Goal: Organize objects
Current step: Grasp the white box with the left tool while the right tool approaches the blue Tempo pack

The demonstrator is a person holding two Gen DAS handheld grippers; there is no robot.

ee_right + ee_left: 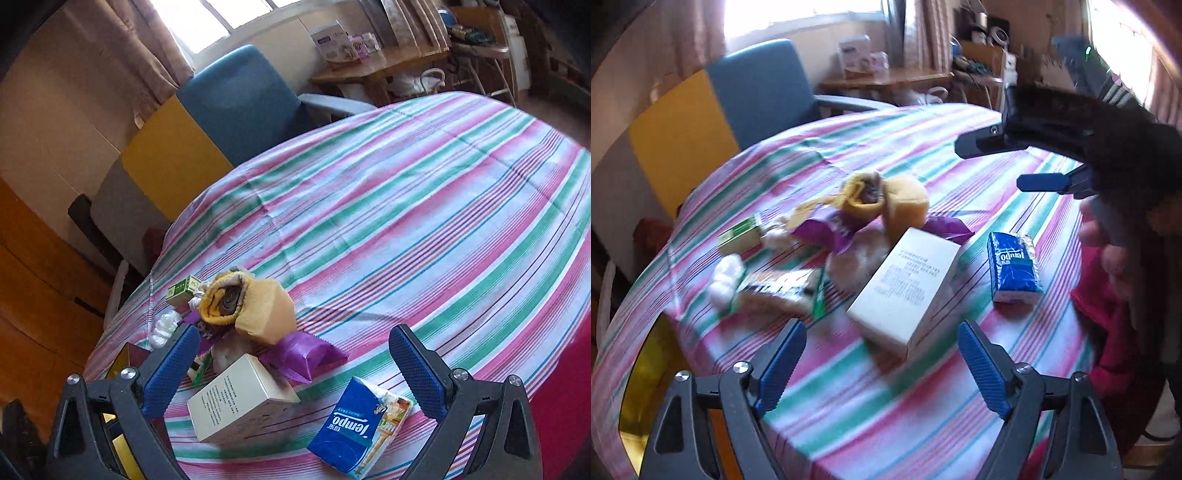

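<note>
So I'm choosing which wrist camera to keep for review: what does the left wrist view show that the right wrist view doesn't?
Only the left wrist view shows the right gripper, open and empty, with a hand behind it.
Only the right wrist view shows the tissue pack's illustrated end and an open box at the table edge.
Both show the white box, blue Tempo tissue pack, yellow towel and striped tablecloth.

A: My left gripper hangs over the striped cloth, jaws spread wide, nothing between them.

B: What's ahead?

A: A white box just beyond the fingertips, a blue tissue pack to its right, apart from it. The right gripper hovers above, open. Behind, a blurred yellow towel.
</note>
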